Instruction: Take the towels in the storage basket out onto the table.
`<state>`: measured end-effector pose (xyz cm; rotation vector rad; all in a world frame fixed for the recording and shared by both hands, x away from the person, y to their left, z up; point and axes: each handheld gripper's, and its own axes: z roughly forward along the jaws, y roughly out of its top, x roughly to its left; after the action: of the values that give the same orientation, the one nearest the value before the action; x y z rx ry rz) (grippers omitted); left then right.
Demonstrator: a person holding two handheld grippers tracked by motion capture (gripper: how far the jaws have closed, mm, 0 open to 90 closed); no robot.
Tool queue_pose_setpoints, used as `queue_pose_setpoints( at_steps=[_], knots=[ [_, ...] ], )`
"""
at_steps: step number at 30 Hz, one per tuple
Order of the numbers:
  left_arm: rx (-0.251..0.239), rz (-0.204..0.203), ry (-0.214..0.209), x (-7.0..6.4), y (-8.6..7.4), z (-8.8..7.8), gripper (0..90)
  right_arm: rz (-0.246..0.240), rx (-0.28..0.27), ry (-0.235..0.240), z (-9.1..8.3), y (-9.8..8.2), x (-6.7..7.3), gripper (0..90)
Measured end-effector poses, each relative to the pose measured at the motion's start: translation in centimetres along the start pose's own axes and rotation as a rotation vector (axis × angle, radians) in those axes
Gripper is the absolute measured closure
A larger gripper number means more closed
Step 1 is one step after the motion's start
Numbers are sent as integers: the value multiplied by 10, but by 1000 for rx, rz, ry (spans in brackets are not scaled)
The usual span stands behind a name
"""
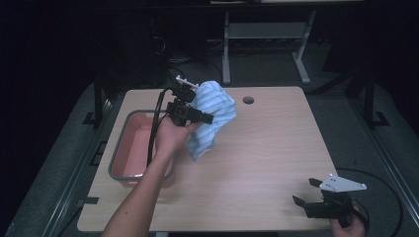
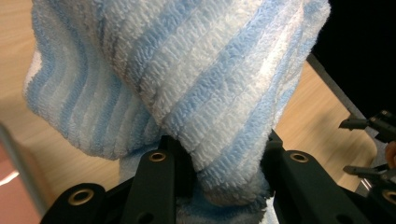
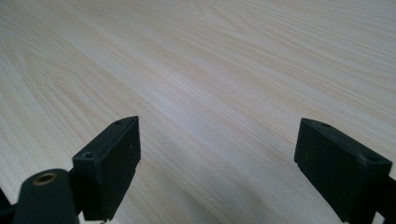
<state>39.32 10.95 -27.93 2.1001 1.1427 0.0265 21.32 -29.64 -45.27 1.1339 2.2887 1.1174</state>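
A left hand-held gripper [image 1: 200, 111] grasps a bunched blue and white striped towel [image 1: 212, 118], lifted above the wooden counter [image 1: 267, 148] just beside a pink basin [image 1: 133, 145] at the counter's left edge. The right hand-held gripper [image 1: 306, 193] rests near the front right corner, well apart, jaws spread wide with nothing between them

Light wood desk [image 1: 276, 148], round cable hole [image 1: 248, 100] near far edge. Grey floor [image 1: 276, 64], dim room. Metal stand [image 1: 267, 32] behind; cables [image 1: 188, 61] on floor.
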Motion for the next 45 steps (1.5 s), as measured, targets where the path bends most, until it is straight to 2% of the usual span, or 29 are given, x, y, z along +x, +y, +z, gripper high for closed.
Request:
queue_pose_setpoints(
  at_steps=[5,18,23,29,36,45],
  knots=[
    [17,15,-1,-7,5,8,679,-7,1,5,2,1,1,141],
    [46,13,-9,-18,11,39,678,-1,-6,0,1,1,0,141],
    [39,-5,-47,-19,10,51,677,-4,-3,3,2,1,0,141],
    [63,8,-61,-23,8,69,673,2,-3,2,2,1,1,141],
    [81,9,-63,-25,4,87,672,8,-3,1,2,1,1,141],
    [80,1,-56,-24,2,100,669,19,-5,-5,5,2,1,141]
  ],
)
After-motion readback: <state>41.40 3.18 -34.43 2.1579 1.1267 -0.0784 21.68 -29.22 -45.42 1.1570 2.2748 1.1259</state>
